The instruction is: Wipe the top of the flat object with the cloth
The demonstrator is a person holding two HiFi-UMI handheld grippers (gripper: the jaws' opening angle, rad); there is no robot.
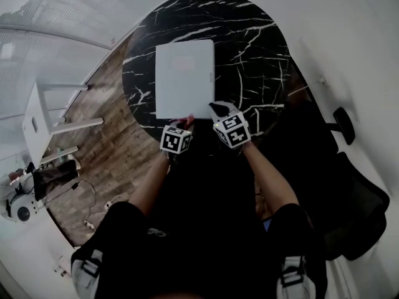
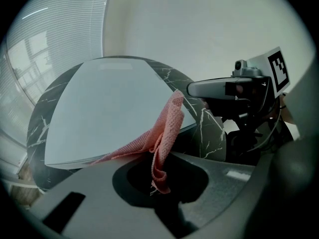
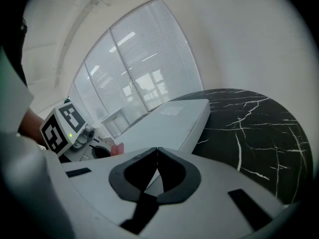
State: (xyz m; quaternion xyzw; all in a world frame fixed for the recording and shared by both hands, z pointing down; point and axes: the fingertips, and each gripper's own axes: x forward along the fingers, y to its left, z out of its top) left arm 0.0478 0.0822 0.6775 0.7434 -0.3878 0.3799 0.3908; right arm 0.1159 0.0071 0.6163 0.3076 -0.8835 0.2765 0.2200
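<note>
White flat object (image 1: 184, 78) lying at centre of round black marble counter (image 1: 255, 48), left claw (image 2: 158, 176) clamped on pink cloth (image 2: 167, 128) bunched at the object's near edge, right claw (image 3: 157, 158) closed together, empty, close beside it near the counter's near edge

Ahead of both sets of fingers: the flat object (image 1: 184, 78), its top bare and open to a sweep.
Right of the right gripper's (image 1: 219, 111) fingers: open marble table (image 1: 259, 61).
Between the two: the left gripper (image 1: 184, 123) is just beside the right, leaving a narrow gap.
At the left fingers: the cloth (image 2: 167, 128) is pinched and trails onto the object's near edge.
</note>
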